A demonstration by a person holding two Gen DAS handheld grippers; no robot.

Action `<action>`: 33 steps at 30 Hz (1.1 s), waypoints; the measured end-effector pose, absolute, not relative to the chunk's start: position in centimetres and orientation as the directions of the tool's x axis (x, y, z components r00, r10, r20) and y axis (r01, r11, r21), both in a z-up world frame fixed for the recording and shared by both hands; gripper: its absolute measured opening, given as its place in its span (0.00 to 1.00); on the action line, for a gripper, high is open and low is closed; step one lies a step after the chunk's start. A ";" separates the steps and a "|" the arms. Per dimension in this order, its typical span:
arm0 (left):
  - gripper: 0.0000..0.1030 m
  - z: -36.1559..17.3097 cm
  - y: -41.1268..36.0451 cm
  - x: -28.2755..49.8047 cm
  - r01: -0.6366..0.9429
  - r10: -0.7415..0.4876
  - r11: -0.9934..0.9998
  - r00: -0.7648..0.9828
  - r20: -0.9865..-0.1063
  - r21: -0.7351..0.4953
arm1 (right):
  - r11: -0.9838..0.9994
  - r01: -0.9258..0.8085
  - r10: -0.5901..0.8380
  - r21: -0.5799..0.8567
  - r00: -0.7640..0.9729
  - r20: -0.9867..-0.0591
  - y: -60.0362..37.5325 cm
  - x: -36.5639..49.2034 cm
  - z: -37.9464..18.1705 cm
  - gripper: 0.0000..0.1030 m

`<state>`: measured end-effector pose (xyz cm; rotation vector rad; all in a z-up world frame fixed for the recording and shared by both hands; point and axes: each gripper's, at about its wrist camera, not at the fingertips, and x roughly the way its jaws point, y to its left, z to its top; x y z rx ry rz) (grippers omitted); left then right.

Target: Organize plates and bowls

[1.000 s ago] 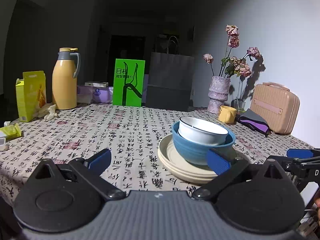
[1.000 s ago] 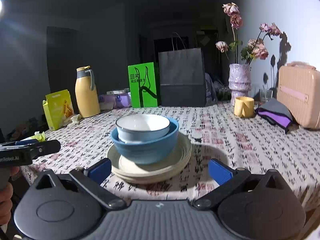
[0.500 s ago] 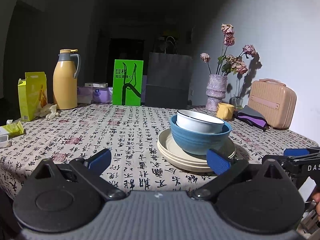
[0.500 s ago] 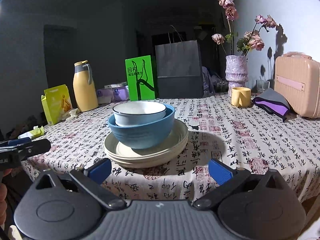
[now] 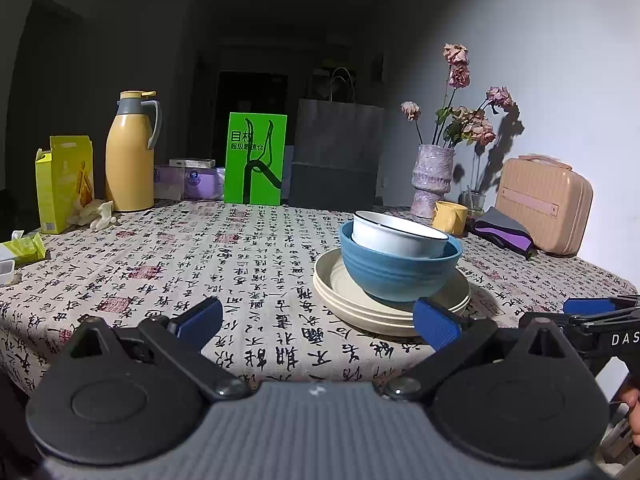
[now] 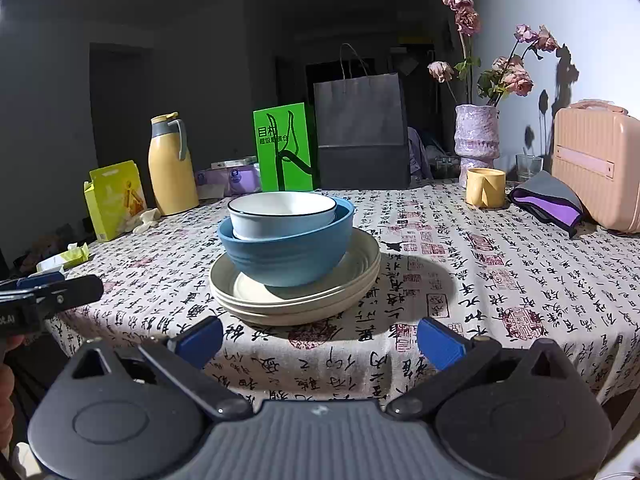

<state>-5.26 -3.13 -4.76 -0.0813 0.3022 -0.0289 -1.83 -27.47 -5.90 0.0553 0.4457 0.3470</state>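
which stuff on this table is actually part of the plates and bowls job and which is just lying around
Part of the job:
white bowl, nested in the blue bowl
blue bowl, standing on the cream plates

Just lying about:
yellow thermos
green box
dark paper bag
vase of dried flowers
yellow mug
pink case
yellow carton

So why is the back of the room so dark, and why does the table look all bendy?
In both views the light falls from the right, so the wall glows while the doorway behind stays black. In the right wrist view the bowls and plates throw a hard shadow rightward on the tablecloth. The fisheye lens curves the table edge in both views.
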 end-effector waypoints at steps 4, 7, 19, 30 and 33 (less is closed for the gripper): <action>1.00 -4.8 -3.2 -5.3 0.017 -0.042 0.996 0.954 -0.296 -0.085 | 0.939 -0.320 0.343 0.127 0.844 -0.411 -27.5 -1.9 -5.9 1.00; 1.00 -4.8 -3.2 -5.3 0.017 -0.042 0.996 0.954 -0.295 -0.085 | 0.939 -0.319 0.344 0.130 0.845 -0.410 -27.6 -1.9 -5.9 1.00; 1.00 -4.7 -3.3 -5.4 0.020 -0.044 0.996 0.955 -0.292 -0.085 | 0.939 -0.319 0.344 0.130 0.845 -0.410 -27.5 -2.0 -5.9 1.00; 1.00 -4.5 -3.5 -5.4 0.021 -0.044 0.996 0.957 -0.286 -0.084 | 0.937 -0.325 0.348 0.126 0.843 -0.410 -27.5 -1.9 -5.8 1.00; 1.00 -4.5 -3.5 -5.5 0.021 -0.043 0.996 0.958 -0.284 -0.083 | 0.937 -0.325 0.347 0.126 0.843 -0.410 -27.5 -2.0 -5.8 1.00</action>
